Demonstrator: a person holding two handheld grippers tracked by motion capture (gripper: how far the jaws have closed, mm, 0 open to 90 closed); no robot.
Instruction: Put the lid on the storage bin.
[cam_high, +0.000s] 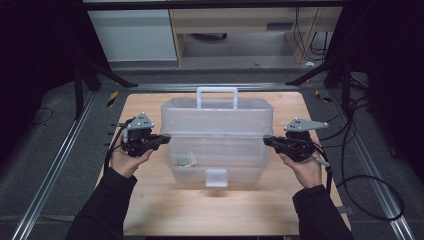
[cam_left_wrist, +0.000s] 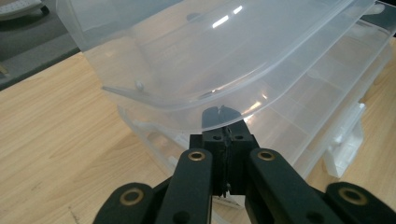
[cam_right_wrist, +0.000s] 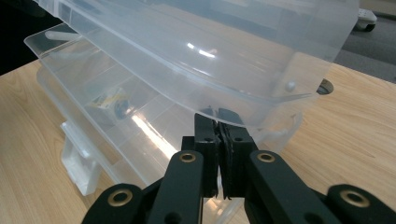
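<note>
A clear plastic box (cam_high: 217, 167) stands in the middle of the wooden table (cam_high: 160, 210), its hinged lid (cam_high: 217, 117) tilted up off the base. My left gripper (cam_high: 166, 136) is shut on the lid's left rim, and my right gripper (cam_high: 267, 140) is shut on its right rim. In the left gripper view the jaw tips (cam_left_wrist: 223, 116) pinch the edge of the lid (cam_left_wrist: 210, 60). In the right gripper view the tips (cam_right_wrist: 219, 119) clamp the lid (cam_right_wrist: 196, 56) the same way. A small colourful item (cam_right_wrist: 112, 103) lies in a compartment (cam_high: 186, 160).
A white carry handle (cam_high: 217, 95) stands at the lid's far edge, and a latch tab (cam_high: 216, 177) hangs on the box's near face. Black frame legs and loose cables (cam_high: 365, 185) lie on the floor around the table. Bare wood runs along the near edge.
</note>
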